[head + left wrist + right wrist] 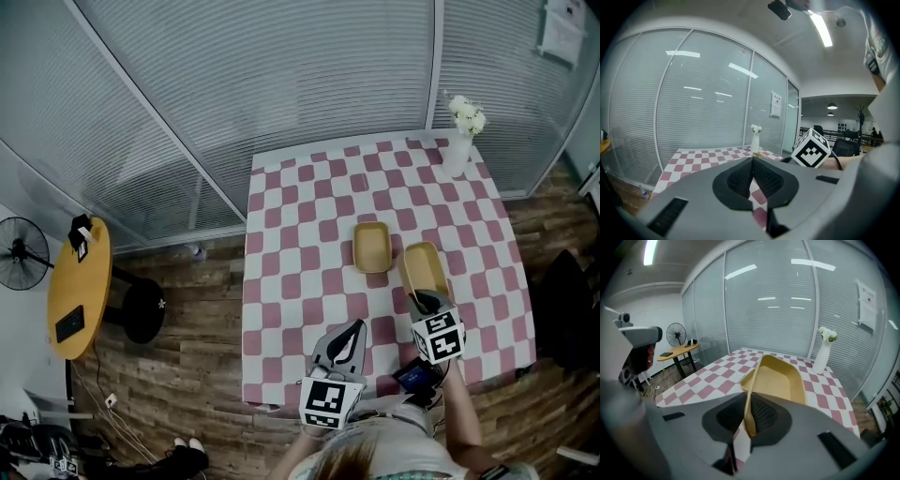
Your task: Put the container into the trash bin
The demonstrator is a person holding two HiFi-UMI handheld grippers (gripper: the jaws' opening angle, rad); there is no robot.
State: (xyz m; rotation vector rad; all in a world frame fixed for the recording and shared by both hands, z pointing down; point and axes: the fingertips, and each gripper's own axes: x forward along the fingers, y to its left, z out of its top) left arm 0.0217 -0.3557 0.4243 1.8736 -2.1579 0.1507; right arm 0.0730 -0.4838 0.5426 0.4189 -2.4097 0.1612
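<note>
Right tongs (746,401), angled down, pinch the container (780,378) by its rim; left tongs (752,161) level, closed empty

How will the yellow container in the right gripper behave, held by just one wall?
Probably light: the container juts out from the right gripper, whose jaws pinch only its thin wall. Likely fairly stiff, since it shows no sag though held at one end. The smooth wall might slip or pivot in that edge grip.
</note>
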